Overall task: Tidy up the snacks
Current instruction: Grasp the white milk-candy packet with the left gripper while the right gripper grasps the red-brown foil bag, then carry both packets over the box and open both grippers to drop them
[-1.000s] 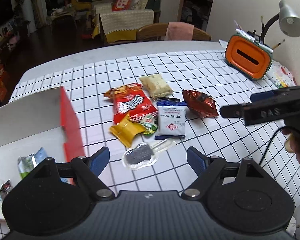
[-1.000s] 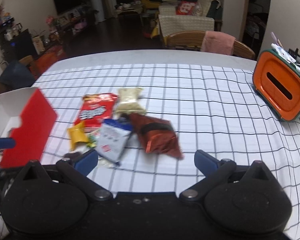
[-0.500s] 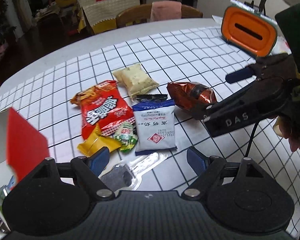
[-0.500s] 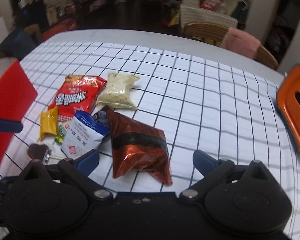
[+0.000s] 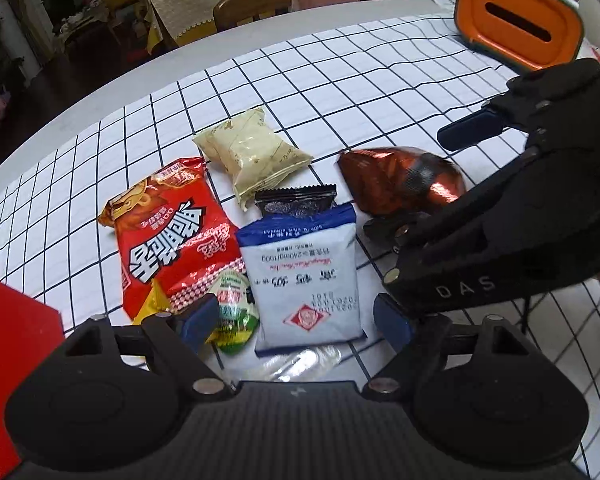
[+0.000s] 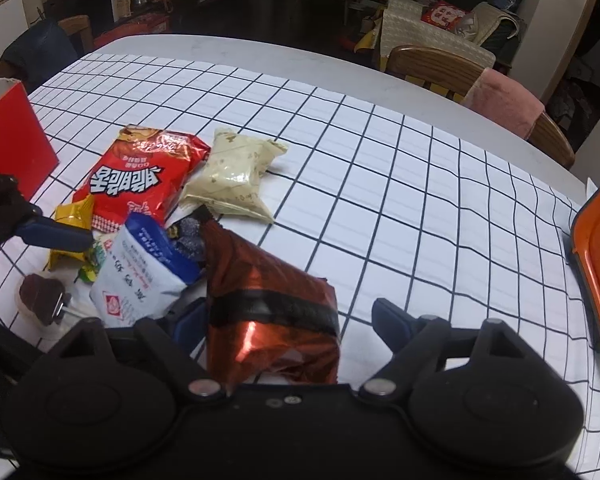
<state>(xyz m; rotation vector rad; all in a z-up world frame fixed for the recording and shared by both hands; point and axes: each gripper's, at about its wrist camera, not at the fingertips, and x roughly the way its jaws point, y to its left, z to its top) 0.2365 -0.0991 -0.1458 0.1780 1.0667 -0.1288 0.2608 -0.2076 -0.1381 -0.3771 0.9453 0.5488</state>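
Snacks lie in a cluster on the checked tablecloth: a red bag (image 5: 168,232) (image 6: 140,176), a beige pack (image 5: 252,156) (image 6: 232,176), a blue-white pack (image 5: 304,276) (image 6: 140,272), a copper foil bag (image 5: 400,184) (image 6: 268,300), a black wrapper (image 5: 296,200), a yellow pack (image 6: 72,220), a green sweet (image 5: 232,312) and a clear-wrapped dark sweet (image 6: 40,296). My left gripper (image 5: 296,320) is open, its jaws either side of the blue-white pack. My right gripper (image 6: 284,324) is open around the copper bag.
A red box (image 5: 8,344) (image 6: 8,140) stands at the left. An orange tissue holder (image 5: 516,20) (image 6: 596,260) sits at the table's far right. Wooden chairs (image 6: 432,68) stand behind the table (image 6: 260,52).
Both grippers have moved forward and down to the snack cluster. The right gripper's jaws now straddle the copper bag; the left's straddle the blue-white pack. Both stay open.
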